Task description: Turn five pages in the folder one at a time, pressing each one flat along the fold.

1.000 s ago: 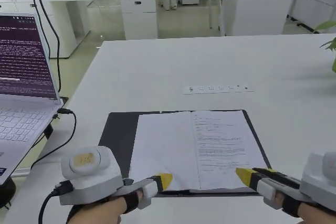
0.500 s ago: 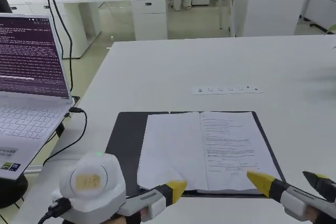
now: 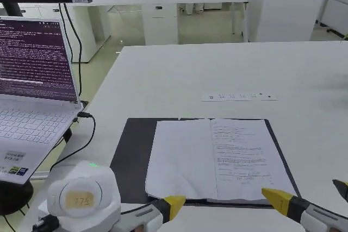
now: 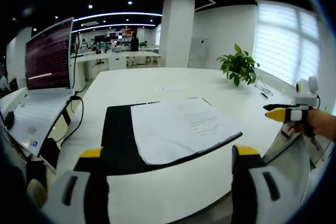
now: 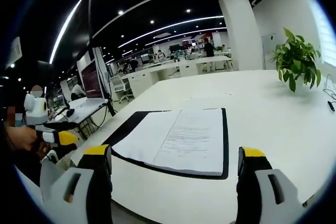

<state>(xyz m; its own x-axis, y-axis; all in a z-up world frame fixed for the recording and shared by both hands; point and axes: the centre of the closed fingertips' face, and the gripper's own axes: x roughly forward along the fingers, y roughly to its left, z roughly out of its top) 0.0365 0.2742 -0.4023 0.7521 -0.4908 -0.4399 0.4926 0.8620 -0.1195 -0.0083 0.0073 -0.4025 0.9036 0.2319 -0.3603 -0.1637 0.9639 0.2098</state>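
The folder (image 3: 128,156) lay open and flat on the white worktop (image 3: 217,63), close to its near edge, just as it had a second before. What had changed was the tongs. Both had drawn back toward the person, so their yellow tips now hung just off the folder's near edge instead of over the bottom of the pages. Neither touched paper, which I took as a pause between turns rather than a press along the fold.

The folder's black inner cover showed as a broad band on the left. On it sat a blank white sheet (image 3: 179,158), its near corner a little wavy. On the right was a printed page (image 3: 242,156). The fold (image 3: 213,158) ran straight from far to near between them.

The left tongs (image 4: 167,152) stood spread wide and empty, and so did the right tongs (image 5: 174,151).

Beyond the folder's far edge a socket strip (image 3: 239,96) was set in the worktop. Off to the left stood a laptop (image 3: 27,96) with its cable (image 3: 81,139) trailing down.
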